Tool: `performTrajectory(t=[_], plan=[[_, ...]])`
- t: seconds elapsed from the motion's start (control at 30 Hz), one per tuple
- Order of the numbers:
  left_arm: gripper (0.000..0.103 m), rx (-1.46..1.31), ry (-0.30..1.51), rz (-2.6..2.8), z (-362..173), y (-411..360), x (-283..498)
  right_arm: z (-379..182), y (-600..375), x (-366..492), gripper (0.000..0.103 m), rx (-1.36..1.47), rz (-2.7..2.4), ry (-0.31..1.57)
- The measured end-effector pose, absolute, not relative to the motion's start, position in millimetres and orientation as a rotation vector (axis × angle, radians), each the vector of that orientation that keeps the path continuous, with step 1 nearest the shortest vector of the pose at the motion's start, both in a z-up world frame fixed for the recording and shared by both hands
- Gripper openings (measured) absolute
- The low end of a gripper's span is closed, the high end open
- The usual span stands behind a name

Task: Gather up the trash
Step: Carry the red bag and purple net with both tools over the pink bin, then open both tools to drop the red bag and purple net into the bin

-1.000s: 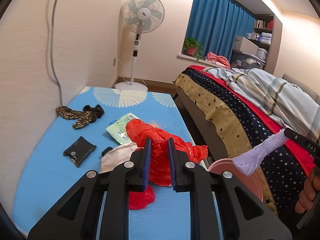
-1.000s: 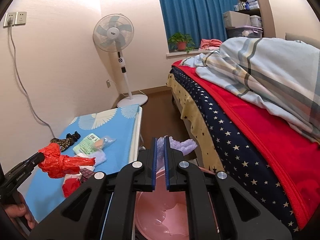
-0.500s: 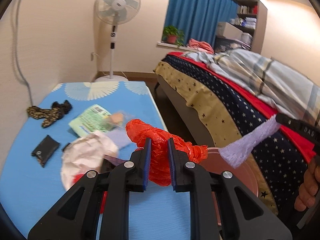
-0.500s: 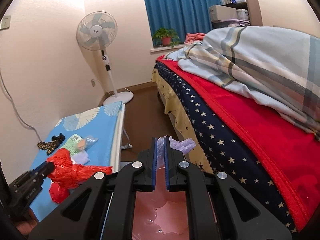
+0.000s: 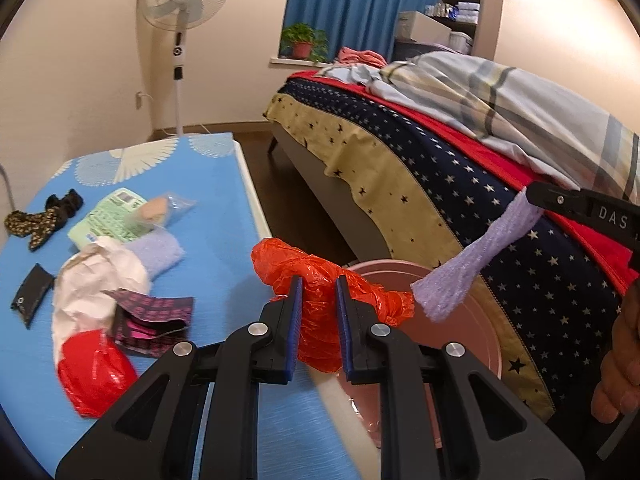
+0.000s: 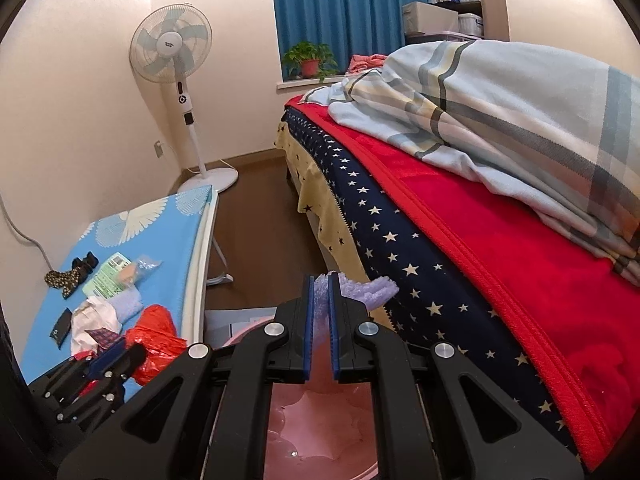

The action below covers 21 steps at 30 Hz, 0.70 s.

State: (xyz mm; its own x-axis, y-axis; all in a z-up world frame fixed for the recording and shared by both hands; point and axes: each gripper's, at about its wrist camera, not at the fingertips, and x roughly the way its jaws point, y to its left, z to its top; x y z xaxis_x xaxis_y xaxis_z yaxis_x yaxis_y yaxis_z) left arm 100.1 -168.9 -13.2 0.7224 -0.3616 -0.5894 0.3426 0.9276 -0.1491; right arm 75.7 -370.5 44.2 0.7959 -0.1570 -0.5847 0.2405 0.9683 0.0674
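Our left gripper holds a red plastic bag at the table edge, beside the pink bin. Our right gripper pinches a purple cloth above that bin. Nothing is dropped yet, we think; white paper and another red bag remain on the table.

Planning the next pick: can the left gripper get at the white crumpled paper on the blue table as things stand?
Probably not yet. The left gripper is shut on a red plastic bag by the pink bin. The white paper lies uncovered on the blue table, so the way looks free once the bag is dropped.
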Motion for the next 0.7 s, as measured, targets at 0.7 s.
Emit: performTrajectory(t=[0.7], plan=[[0.02, -0.04, 0.709, -0.465, -27, -192, 103, 40, -379, 74, 0.013, 0.154, -0.265, 0.64]])
